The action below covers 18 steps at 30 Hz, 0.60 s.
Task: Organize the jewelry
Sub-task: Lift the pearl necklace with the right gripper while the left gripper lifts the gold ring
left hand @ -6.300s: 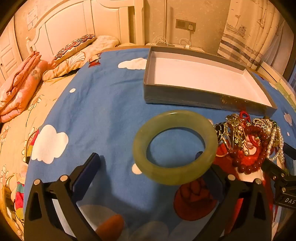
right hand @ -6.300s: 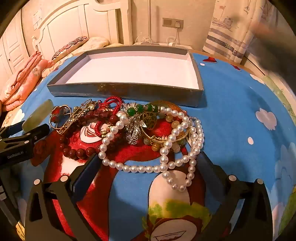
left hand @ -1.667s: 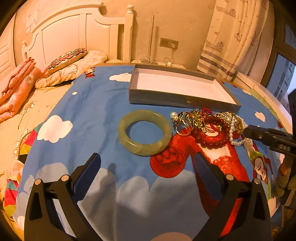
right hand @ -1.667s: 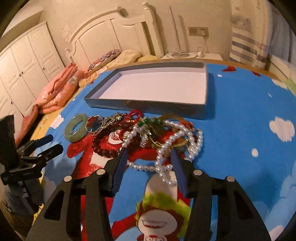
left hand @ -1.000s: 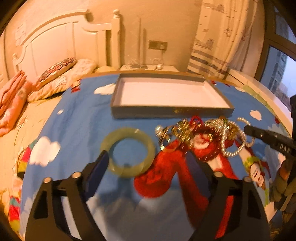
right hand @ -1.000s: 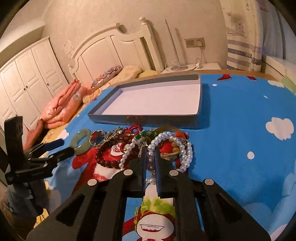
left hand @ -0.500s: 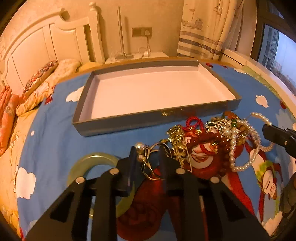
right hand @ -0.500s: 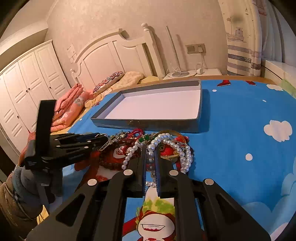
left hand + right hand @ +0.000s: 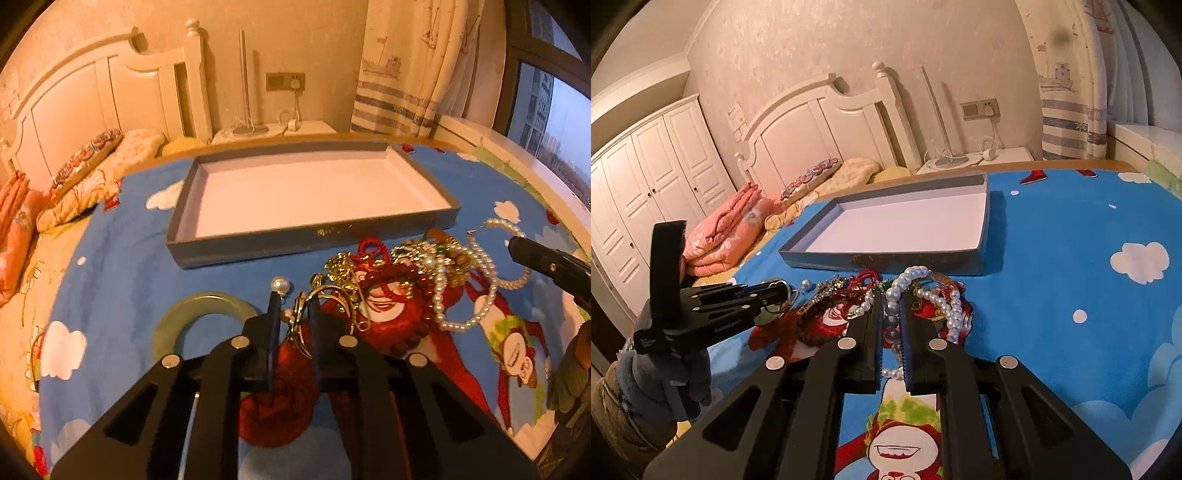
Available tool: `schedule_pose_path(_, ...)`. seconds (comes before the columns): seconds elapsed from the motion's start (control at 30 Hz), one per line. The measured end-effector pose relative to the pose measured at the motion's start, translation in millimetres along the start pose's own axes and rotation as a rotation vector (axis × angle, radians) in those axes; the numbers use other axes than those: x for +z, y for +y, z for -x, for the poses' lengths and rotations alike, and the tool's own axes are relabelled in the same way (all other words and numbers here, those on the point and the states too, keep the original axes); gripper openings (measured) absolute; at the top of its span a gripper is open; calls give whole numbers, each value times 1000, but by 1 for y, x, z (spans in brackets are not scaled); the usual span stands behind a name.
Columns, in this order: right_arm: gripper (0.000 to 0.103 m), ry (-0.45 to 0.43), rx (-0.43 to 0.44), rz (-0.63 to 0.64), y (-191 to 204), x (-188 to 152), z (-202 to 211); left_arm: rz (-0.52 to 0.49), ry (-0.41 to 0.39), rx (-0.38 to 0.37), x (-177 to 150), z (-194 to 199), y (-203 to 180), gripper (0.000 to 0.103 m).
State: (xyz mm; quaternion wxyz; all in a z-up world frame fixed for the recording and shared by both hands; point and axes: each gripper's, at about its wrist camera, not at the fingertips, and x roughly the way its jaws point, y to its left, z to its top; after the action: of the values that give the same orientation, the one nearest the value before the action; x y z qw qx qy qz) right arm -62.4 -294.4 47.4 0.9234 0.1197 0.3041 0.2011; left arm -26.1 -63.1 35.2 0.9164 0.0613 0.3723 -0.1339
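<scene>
A tangled pile of jewelry point(image 9: 413, 280) lies on the blue cartoon bedspread in front of an empty grey tray point(image 9: 314, 242). My left gripper point(image 9: 294, 301) is shut on a gold ring piece with pearls point(image 9: 327, 295) at the pile's left edge. A pale green jade bangle point(image 9: 199, 314) lies flat just left of it, partly hidden by the fingers. My right gripper point(image 9: 890, 299) is shut on a white pearl necklace point(image 9: 916, 275) and shows in the left wrist view point(image 9: 517, 245). The left gripper shows in the right wrist view point(image 9: 783, 290).
The tray point(image 9: 886, 258) is white inside and lies beyond the pile. Pillows point(image 9: 85, 162), folded pink bedding point(image 9: 727, 236) and the white headboard point(image 9: 820, 125) are at the far left. A nightstand with cables point(image 9: 273, 129) and a curtain point(image 9: 402, 66) are behind the tray.
My left gripper moved right from the jade bangle to the pile and shut on the gold ring piece. My right gripper closed on the pearl necklace and lifted a little.
</scene>
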Motion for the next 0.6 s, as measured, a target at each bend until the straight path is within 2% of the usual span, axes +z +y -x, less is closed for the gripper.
schedule_pose_path(0.6, 10, -167, 4, 71, 27, 34, 71, -3, -89, -15, -10, 53, -8, 14)
